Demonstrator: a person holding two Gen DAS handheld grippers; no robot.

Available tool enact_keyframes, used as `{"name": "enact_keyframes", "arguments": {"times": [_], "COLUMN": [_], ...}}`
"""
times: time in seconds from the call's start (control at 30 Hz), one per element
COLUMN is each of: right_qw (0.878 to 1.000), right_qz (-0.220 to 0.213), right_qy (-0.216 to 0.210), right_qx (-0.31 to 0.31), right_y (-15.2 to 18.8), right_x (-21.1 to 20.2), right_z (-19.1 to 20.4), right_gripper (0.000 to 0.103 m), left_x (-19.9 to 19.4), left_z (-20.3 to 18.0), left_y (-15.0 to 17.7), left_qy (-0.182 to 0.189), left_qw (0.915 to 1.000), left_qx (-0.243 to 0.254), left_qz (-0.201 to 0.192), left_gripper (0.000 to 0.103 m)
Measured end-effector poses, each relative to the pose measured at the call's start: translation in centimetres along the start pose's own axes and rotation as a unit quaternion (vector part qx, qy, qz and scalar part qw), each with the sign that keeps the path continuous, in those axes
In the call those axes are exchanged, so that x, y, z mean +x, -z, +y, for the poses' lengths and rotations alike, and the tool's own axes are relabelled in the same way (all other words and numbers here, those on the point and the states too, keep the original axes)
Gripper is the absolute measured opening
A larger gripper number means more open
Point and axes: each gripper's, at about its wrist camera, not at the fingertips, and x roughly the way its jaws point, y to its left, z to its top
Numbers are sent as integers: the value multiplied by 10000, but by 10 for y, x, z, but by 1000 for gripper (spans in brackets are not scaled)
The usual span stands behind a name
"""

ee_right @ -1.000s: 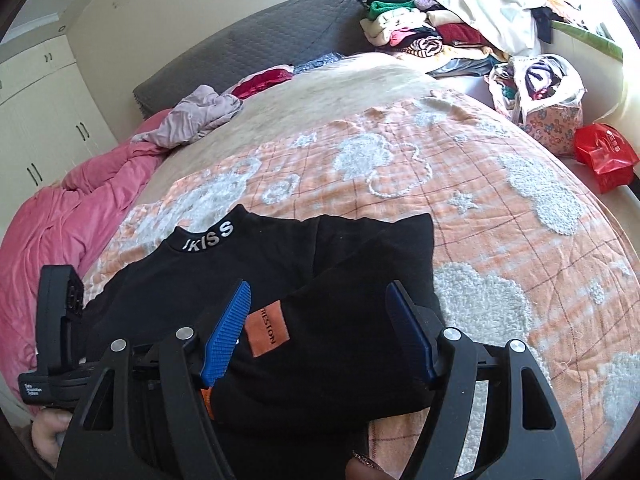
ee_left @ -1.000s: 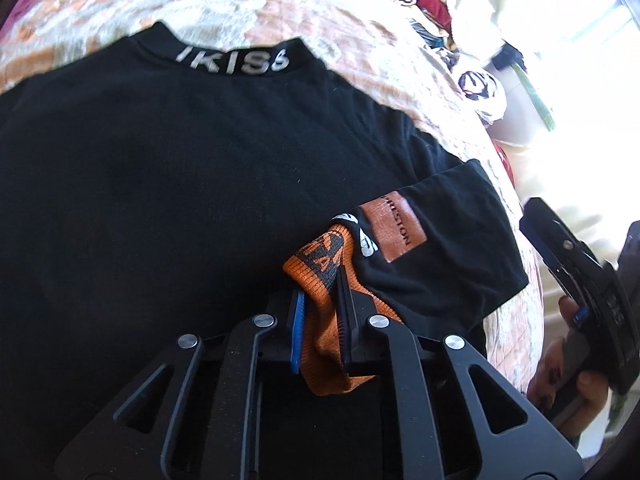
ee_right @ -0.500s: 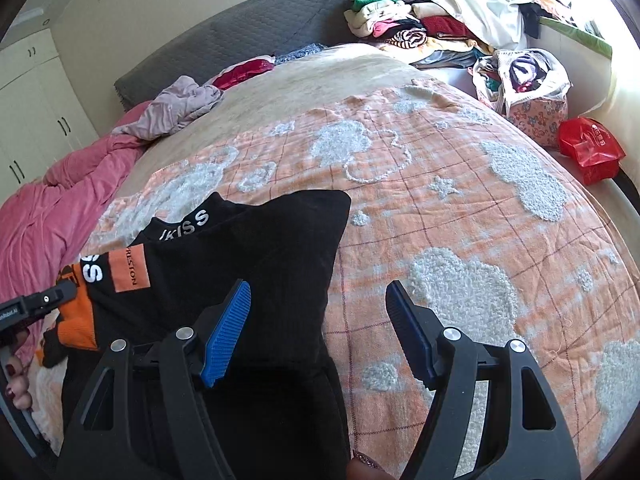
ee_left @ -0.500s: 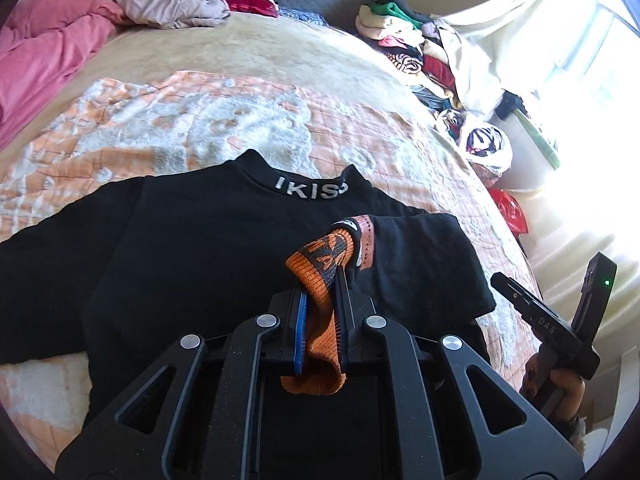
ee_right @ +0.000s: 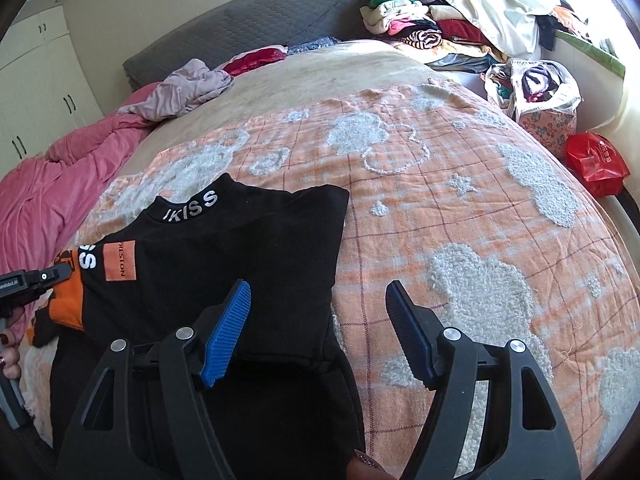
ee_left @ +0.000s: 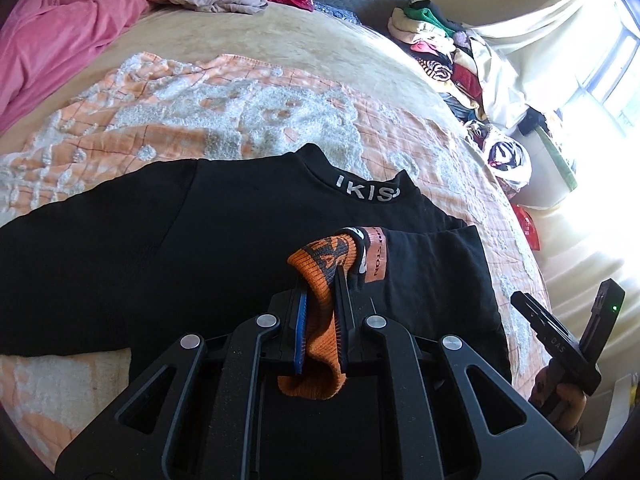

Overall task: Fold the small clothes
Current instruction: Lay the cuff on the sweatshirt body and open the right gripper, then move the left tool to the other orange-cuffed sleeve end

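Two blue pads (ee_left: 301, 330) of the left gripper (ee_left: 320, 312) are clamped tight on the orange cuff (ee_left: 320, 276) of the black top's right sleeve (ee_left: 432, 264), which crosses the chest, likely to bring the sleeve inward for the fold. The right gripper (ee_right: 318, 332) hangs with jaws wide and nothing between them, just above the top's folded side edge, probably free to pin or smooth the crease. The black top (ee_right: 224, 264) lies flat, collar away, on the orange-and-white blanket (ee_right: 460, 208), its other sleeve spread to the side.
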Motion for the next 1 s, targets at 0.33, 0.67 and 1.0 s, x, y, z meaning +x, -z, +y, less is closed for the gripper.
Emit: {"name": "enact_keyframes", "arguments": {"times": [0.33,0.67,1.0], "right_qw": [9999,9954,9881], "right_qz": [39,158,1128], "right_qy": [45,-423,-551], "right_qx": [-88,-846,-892], "right_y": [2,11,27], "right_x": [3,7,44], "right_z": [2,47,44], "right_gripper": [69,69,69], "left_x": [6,-2,45], "left_z": [30,-17,-6], "left_y": [7,12,48], "left_qy": [-328,-781,-1009], "left_qw": [9990,9945,9902], "left_qx": [-247,683,803], "left_qz": [166,-140,543], "left_gripper": [12,12,14]}}
